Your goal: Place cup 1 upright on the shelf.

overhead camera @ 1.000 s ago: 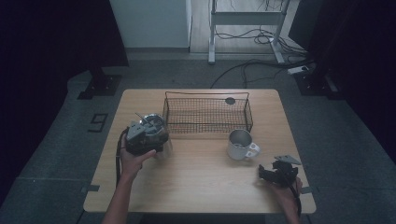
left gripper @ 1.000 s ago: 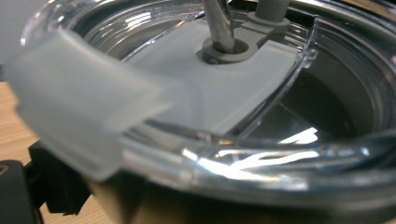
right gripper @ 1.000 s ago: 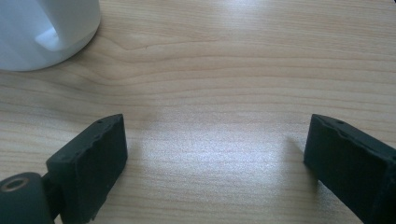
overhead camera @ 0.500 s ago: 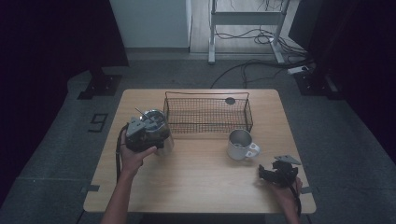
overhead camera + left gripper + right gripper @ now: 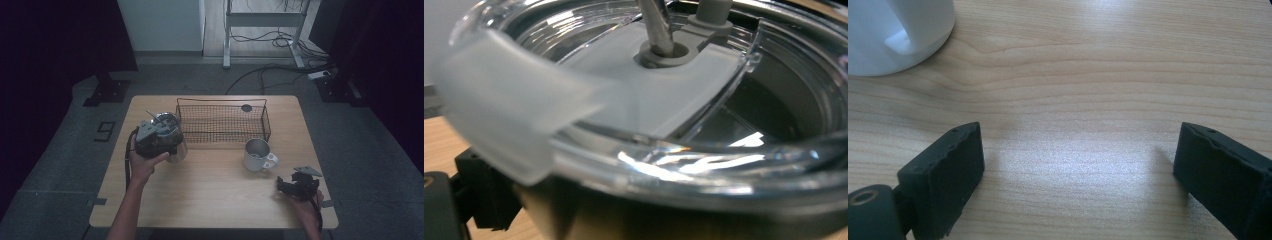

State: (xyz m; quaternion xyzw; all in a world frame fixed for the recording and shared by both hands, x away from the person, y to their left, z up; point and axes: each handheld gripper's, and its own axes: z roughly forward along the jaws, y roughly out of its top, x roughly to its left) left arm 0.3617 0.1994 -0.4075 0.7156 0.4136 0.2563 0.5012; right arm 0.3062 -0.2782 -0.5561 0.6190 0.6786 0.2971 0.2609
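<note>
1. High view: one wooden table (image 5: 215, 200), one wire basket (image 5: 222, 121), one white mug (image 5: 257, 155).
2. One lidded steel tumbler (image 5: 172, 135), gripped by left gripper (image 5: 157, 136), beside the basket.
3. One right gripper (image 5: 295, 186), jaws wide, empty.

In the high view both forearms are bare, with no sleeves to be seen. The left gripper (image 5: 161, 136) is a bulky dark grey and black block with a grey three-cornered plate on top, and a black cable loops from its back along the wrist. The right gripper (image 5: 286, 186) is black and smaller-looking, also topped by a grey three-cornered plate, with a dark cable trailing by the wrist. In the right gripper view its two jaws are matt black blocks with slightly ragged top edges, and a round brass-coloured screw hole sits at the base of one.
</note>
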